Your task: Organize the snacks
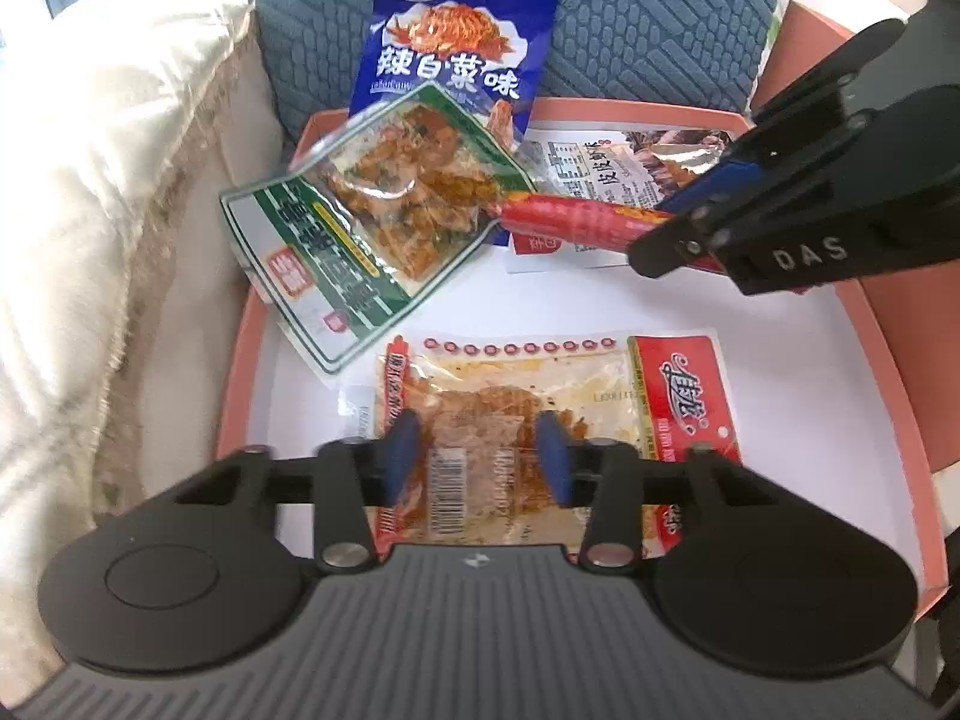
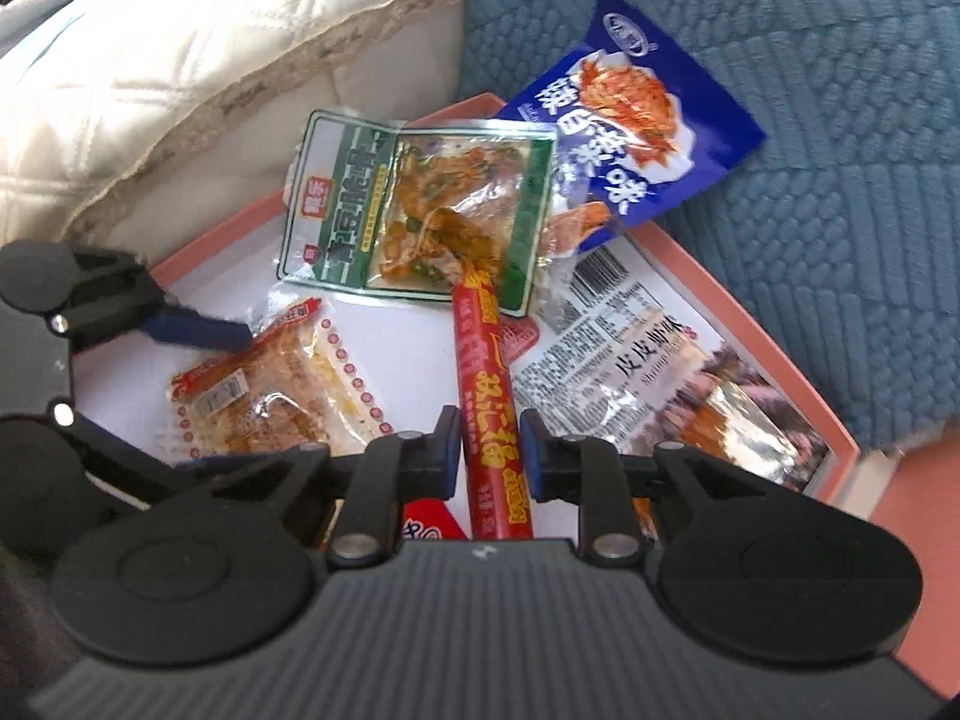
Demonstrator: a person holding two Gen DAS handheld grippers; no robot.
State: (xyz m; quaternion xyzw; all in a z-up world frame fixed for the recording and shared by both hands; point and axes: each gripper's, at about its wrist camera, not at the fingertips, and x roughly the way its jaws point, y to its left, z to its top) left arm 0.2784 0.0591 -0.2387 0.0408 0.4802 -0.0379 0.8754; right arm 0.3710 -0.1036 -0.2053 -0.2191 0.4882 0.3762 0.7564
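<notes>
A pink-rimmed tray [image 1: 240, 360] with a white floor was seen resting against a blue cushion [image 1: 600, 18], with a cream quilt [image 1: 90, 180] along its side. The left gripper [image 1: 477, 456] was lowered over a clear red-edged packet [image 1: 540, 384] lying flat on the tray floor; its blue pads [image 1: 401, 450] were set at either side of the packet's middle, partly closed, though whether they actually pressed on the film could not be told. The right gripper [image 2: 492, 450] was closed on a red sausage stick [image 2: 483, 372], which was held at its near part, the far end reaching over a green-bordered packet [image 2: 414, 204] (this one propped on the tray's far edge). A blue bag [image 2: 630, 138] was leaned against the cushion, partly outside the tray. A white printed packet [image 2: 630, 372] was laid flat beside the sausage, just under the right gripper's reach, its foil end toward the tray's rim
</notes>
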